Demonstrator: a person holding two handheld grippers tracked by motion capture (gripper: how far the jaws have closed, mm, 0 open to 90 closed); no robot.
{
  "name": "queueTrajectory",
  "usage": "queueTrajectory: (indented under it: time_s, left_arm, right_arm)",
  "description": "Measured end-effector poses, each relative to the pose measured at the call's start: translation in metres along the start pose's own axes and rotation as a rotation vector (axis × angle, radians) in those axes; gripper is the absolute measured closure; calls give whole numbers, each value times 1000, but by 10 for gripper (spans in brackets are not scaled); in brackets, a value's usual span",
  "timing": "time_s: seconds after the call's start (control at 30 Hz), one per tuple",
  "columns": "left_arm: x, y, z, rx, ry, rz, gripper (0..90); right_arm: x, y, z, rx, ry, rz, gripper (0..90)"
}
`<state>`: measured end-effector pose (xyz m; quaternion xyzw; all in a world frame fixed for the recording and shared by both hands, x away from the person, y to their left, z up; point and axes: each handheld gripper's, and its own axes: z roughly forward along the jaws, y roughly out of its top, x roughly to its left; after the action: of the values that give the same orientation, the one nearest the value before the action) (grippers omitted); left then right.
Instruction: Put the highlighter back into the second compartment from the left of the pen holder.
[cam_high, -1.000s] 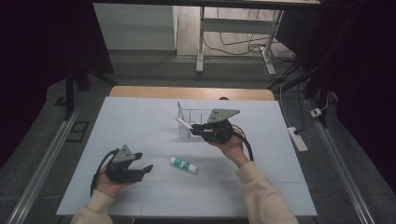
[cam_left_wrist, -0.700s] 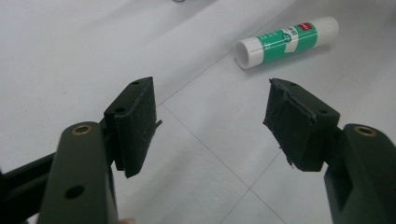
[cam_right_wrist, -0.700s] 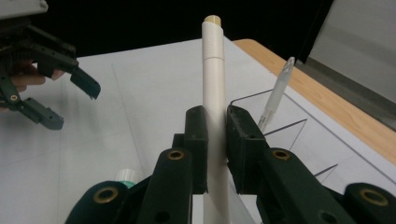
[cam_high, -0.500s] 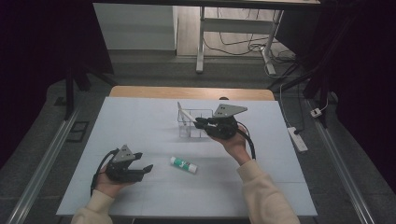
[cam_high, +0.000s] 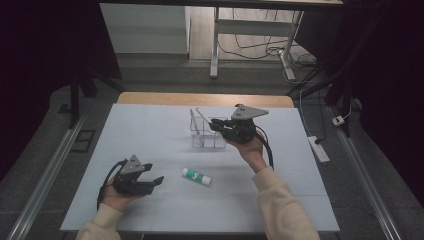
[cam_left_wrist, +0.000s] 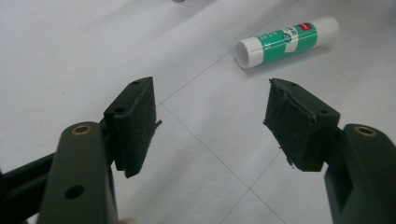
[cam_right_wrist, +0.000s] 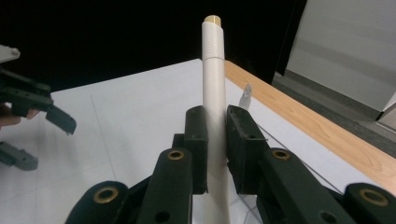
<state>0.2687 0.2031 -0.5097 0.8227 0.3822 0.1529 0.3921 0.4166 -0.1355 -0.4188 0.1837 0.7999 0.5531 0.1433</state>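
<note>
Right gripper view: the right gripper (cam_right_wrist: 215, 135) fingers are clamping a white pen (cam_right_wrist: 215, 88), likely placing it in the clear holder (cam_high: 207, 135); next, releasing. The left gripper (cam_left_wrist: 210, 126) is gaping wide, holding nothing.

Cream sleeves (cam_high: 280, 210); black claws, brass-looking screws, grey plates

Table (cam_high: 150, 130): pale blue-white top crossed by thin grey grid lines, with a light wood strip (cam_high: 165, 98) along the far edge. Glue stick (cam_left_wrist: 287, 41): white body, green label with white print and a small red mark (text too small to read). Pen (cam_right_wrist: 215, 84): white barrel, tan tip. Holder (cam_high: 205, 137): clear, colourless. Both grippers, left (cam_left_wrist: 210, 123) and right (cam_right_wrist: 216, 144): black jaws with brass-coloured bushings. Sleeves (cam_high: 285, 210): cream.
</note>
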Motion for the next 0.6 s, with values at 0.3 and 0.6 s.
queueTrajectory:
  time_s: [0.3,0.6]
  left_arm:
    - [0,0,0,1,-2,-1,335]
    - [0,0,0,-1,-2,-2,335]
  right_arm:
    - [-7,3,5,-22,-15,22,783]
    - [-11,6,12,-41,-28,33,782]
